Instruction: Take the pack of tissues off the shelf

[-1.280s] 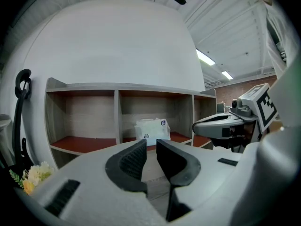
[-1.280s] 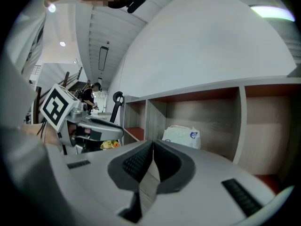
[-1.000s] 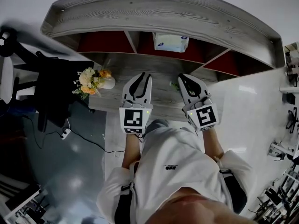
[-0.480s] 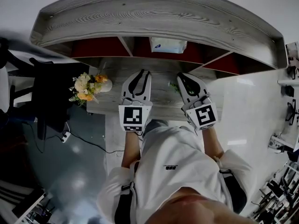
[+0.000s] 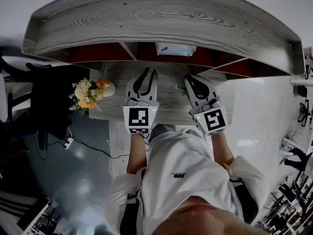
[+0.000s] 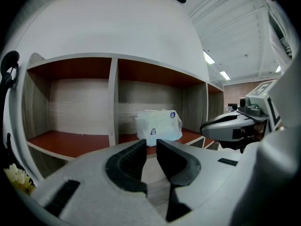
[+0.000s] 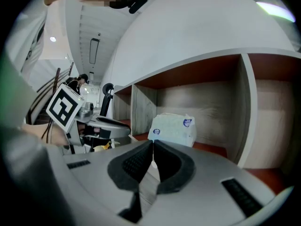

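While the tissue pack (image 5: 175,49) sits untouched, middle shelf (image 5: 146,18) compartment.

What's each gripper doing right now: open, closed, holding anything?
Left gripper: jaws slightly open, nothing between them.
Right gripper: jaws closed, empty.

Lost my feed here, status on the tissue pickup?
Left tongs slightly apart, empty. Right tongs shut, empty. Tissue pack in middle shelf compartment, untouched. Nothing in the way.
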